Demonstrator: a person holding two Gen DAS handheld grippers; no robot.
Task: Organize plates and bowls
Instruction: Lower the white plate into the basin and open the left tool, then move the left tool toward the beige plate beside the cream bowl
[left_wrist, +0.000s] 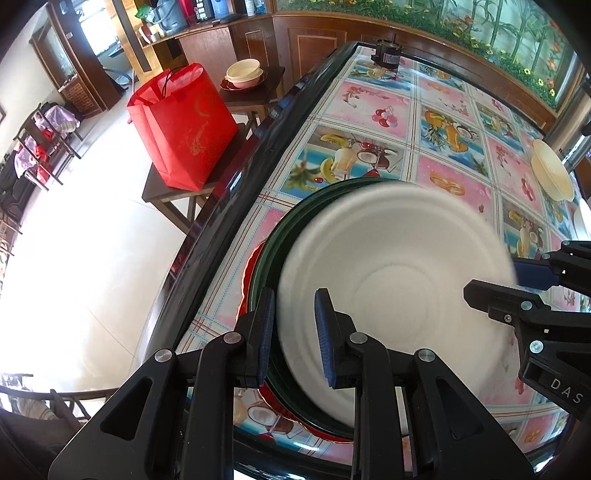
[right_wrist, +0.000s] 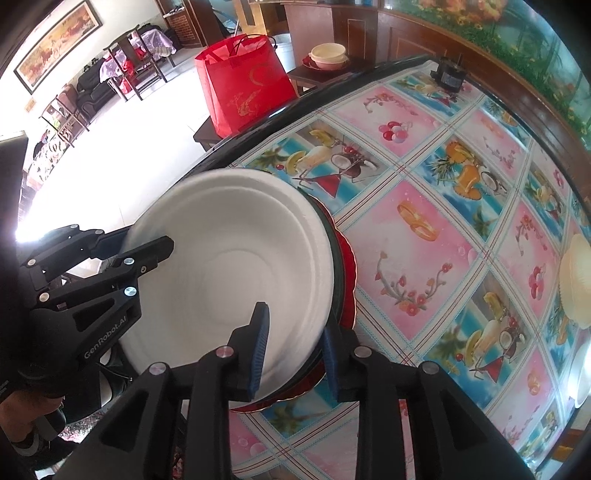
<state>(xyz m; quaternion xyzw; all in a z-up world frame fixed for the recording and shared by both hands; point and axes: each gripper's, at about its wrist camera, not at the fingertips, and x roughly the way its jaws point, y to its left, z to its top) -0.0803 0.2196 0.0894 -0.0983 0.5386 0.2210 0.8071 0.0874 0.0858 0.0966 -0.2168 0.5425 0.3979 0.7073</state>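
A white plate (left_wrist: 399, 280) (right_wrist: 229, 258) lies on top of a dark green plate (left_wrist: 273, 243) (right_wrist: 338, 266). Under both is a red plate with a scalloped gold rim (left_wrist: 248, 269) (right_wrist: 349, 273), near the table's left edge. My left gripper (left_wrist: 293, 295) (right_wrist: 147, 236) straddles the white plate's near-left rim, and its pads stand apart from the rim. My right gripper (right_wrist: 293, 321) (left_wrist: 493, 277) straddles the stack's rim on the opposite side, also with a gap at the pads. The white plate's edge looks blurred in the left wrist view.
The table (left_wrist: 369, 103) (right_wrist: 424, 229) wears a fruit-patterned cloth and has a black edge. A cream bowl (left_wrist: 552, 170) (right_wrist: 576, 280) sits at the right, a black motor (left_wrist: 386, 55) (right_wrist: 448, 75) at the far end. Off the table stand a red bag (left_wrist: 181, 122) (right_wrist: 243, 88) and stacked bowls (left_wrist: 243, 74) (right_wrist: 328, 55).
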